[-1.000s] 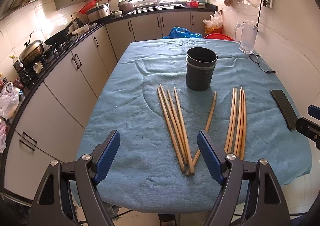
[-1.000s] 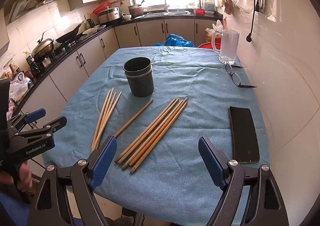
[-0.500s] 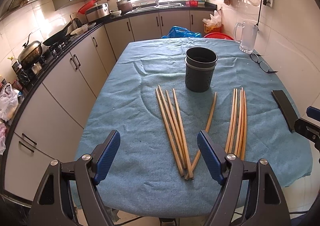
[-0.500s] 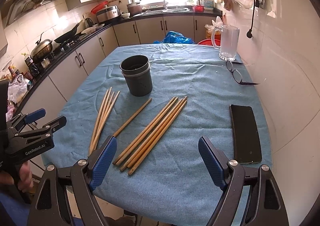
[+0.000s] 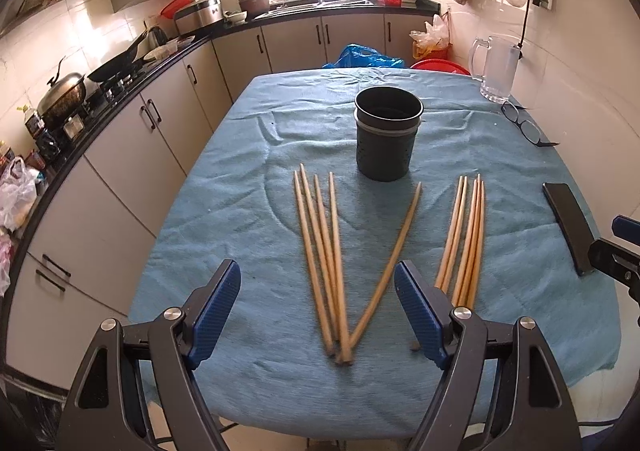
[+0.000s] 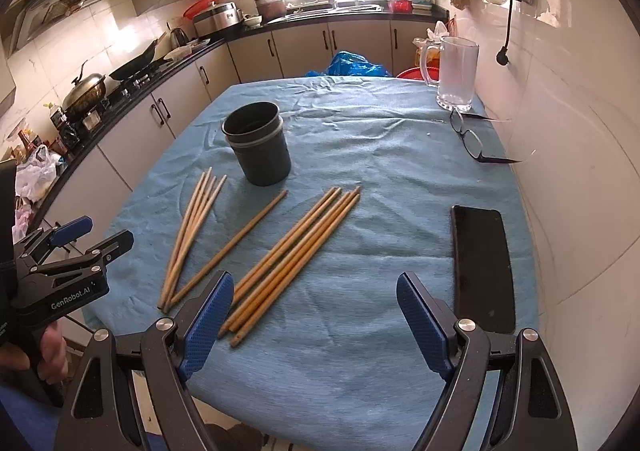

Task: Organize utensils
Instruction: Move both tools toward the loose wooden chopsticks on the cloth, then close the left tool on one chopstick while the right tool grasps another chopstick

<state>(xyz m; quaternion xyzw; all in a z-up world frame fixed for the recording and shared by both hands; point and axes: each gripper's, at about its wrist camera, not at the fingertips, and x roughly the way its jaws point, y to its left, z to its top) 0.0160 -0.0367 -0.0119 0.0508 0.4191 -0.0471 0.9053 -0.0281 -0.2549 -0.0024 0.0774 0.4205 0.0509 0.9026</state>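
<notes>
Left wrist view, left to right: we see the left claw (image 5: 316, 311) with jaws apart at bottom centre, empty, above the blue-clothed table (image 5: 240, 179). At centre lie four wooden chopsticks (image 5: 320, 247), a single slanted chopstick (image 5: 394, 255), then four more (image 5: 464, 243); the dark cylindrical holder (image 5: 386, 139) stands upright above them. Right wrist view: the right claw (image 6: 316, 315), jaws apart, holds nothing; a black phone (image 6: 482, 267) lies at right.

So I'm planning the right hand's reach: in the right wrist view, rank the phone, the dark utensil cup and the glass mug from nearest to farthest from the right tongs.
1. Phone: nearest, lying flat on the right, just beyond the right tongs.
2. Dark utensil cup: mid-table, ahead and to the left.
3. Glass mug: farthest, at the far right corner by the wall.
</notes>
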